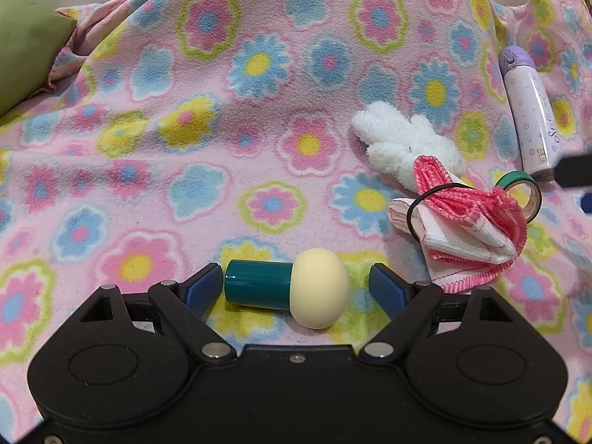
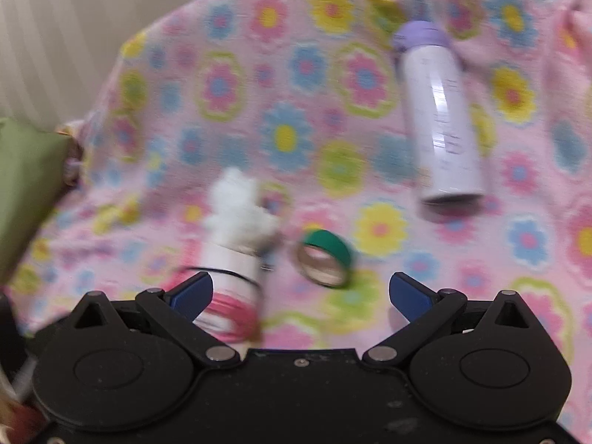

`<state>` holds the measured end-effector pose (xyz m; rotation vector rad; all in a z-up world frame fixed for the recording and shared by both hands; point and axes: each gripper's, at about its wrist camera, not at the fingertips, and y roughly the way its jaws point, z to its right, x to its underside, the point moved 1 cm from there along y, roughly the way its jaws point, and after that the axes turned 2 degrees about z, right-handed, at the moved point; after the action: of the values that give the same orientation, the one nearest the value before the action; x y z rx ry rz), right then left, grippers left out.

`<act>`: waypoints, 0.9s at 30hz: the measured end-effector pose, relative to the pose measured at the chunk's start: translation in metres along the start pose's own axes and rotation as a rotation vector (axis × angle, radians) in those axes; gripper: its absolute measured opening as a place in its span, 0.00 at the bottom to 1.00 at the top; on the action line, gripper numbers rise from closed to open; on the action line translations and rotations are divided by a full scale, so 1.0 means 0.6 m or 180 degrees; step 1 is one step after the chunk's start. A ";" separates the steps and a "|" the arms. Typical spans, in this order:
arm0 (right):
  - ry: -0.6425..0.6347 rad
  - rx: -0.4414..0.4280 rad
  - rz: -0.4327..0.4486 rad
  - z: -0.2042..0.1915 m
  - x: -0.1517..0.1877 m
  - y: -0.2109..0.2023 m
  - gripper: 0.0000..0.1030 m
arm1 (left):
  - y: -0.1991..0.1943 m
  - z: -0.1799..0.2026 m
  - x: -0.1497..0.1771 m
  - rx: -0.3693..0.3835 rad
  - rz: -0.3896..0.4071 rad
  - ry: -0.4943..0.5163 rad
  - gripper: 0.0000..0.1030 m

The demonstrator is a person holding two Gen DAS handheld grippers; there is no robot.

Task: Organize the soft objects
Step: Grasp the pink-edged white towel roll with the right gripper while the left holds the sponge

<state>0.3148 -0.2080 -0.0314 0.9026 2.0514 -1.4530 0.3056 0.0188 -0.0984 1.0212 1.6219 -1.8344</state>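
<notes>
Blanket (image 1: 148, 170) bears one sponge (image 1: 292, 292), one plush (image 1: 403, 144), one bottle (image 1: 529, 111).

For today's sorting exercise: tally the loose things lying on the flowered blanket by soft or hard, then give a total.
Soft: 3 (sponge puff, white plush, cloth bundle)
Hard: 2 (bottle, tape roll)
Total: 5

Only script lettering was seen on the purple bottle (image 1: 527, 111), far right of the claw; it could not be read.
</notes>
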 end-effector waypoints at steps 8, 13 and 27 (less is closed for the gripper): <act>-0.0072 -0.0083 -0.0335 -0.082 -0.027 0.087 0.99 | 0.001 0.000 0.000 -0.0003 0.0001 0.0008 0.79; -0.0135 0.0036 -0.0576 -0.093 -0.013 0.141 0.99 | 0.001 -0.001 0.000 0.0005 0.0009 -0.0006 0.79; -0.0312 0.0238 -0.0354 -0.059 -0.003 0.034 0.77 | -0.003 -0.004 -0.002 0.0057 0.0049 -0.0106 0.79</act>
<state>0.3308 -0.1705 -0.0314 0.7408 2.0150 -1.6094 0.3056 0.0213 -0.0965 1.0026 1.5768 -1.8493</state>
